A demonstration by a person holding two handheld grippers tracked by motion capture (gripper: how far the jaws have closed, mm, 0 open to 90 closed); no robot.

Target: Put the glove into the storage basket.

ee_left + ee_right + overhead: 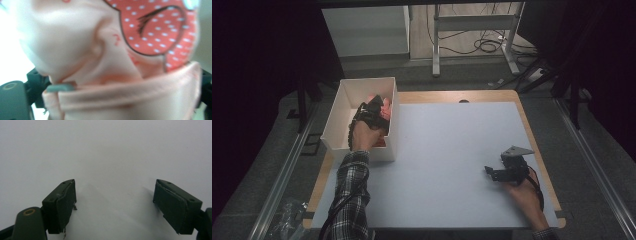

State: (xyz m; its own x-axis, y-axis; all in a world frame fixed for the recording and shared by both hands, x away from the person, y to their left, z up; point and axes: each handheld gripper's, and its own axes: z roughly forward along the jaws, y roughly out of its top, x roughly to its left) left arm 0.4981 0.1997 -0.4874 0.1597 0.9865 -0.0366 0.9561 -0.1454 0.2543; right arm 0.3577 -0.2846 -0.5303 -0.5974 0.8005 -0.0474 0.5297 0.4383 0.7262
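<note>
Pink cloth [105, 82] lies between left tool [374, 111] jaws.

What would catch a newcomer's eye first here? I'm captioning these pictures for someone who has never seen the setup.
First, the pink cloth with its red, white-dotted patch, bunched right in front of the left tool, which reaches into the white box at the table's far left corner. Next, the right tool, jaws wide apart with nothing between them, resting low over the bare white table near its right edge.
</note>
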